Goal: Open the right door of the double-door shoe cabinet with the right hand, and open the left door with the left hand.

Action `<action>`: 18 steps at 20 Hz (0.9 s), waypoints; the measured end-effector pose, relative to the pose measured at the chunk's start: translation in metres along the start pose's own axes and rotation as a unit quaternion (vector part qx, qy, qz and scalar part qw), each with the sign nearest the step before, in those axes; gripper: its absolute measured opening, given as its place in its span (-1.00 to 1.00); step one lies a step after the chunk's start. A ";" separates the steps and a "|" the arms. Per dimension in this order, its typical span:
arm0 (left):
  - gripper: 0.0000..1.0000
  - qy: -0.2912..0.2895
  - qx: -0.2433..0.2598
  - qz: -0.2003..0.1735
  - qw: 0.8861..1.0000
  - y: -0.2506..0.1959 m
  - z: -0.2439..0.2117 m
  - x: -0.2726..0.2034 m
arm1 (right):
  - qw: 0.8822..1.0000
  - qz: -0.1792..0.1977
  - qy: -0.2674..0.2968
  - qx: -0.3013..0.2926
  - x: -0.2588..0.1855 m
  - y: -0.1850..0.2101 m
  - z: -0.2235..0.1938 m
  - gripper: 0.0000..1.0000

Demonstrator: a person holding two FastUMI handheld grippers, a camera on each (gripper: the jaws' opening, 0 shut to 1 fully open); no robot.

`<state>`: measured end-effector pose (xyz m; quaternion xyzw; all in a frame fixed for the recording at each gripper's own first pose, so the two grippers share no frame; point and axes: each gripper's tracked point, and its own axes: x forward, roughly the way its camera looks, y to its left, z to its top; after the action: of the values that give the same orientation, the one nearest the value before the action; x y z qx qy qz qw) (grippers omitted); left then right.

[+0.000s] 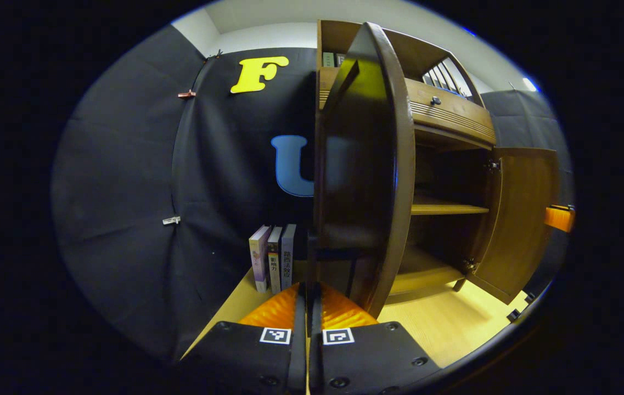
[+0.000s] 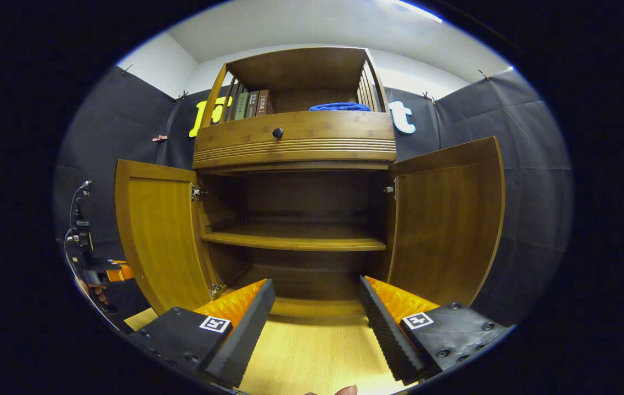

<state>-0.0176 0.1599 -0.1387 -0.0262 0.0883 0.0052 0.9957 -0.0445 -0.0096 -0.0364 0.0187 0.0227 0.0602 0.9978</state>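
The wooden shoe cabinet [image 2: 295, 140] stands with both doors swung wide. In the right gripper view the left door [image 2: 158, 236] and the right door [image 2: 443, 230] flank the bare inner shelf [image 2: 295, 238]. My right gripper [image 2: 317, 310] is open in front of the cabinet's middle, touching nothing. In the left gripper view the left door [image 1: 366, 164] is edge-on just ahead, and the right door [image 1: 520, 219] hangs open beyond it. My left gripper [image 1: 308, 293] is shut on a dark handle piece [image 1: 336, 253] on that door's outer face.
Three books [image 1: 273, 258] stand on the light wooden floor [image 2: 312, 356] beside the cabinet's left side. A drawer with a dark knob [image 2: 277, 133] sits above the doors. Books and a blue cloth [image 2: 339, 106] rest on the top shelf. Black cloth walls close in on both sides.
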 end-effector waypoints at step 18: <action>-0.72 -0.022 0.040 -0.006 0.999 -0.013 0.009 -0.057 | 1.000 -0.009 -0.004 -0.003 0.014 0.001 0.000 0.96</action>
<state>-0.0722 0.1470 -0.1194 0.0130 0.0660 -0.0035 0.9977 -0.0312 -0.0073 -0.0365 0.0156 0.0187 0.0512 0.9984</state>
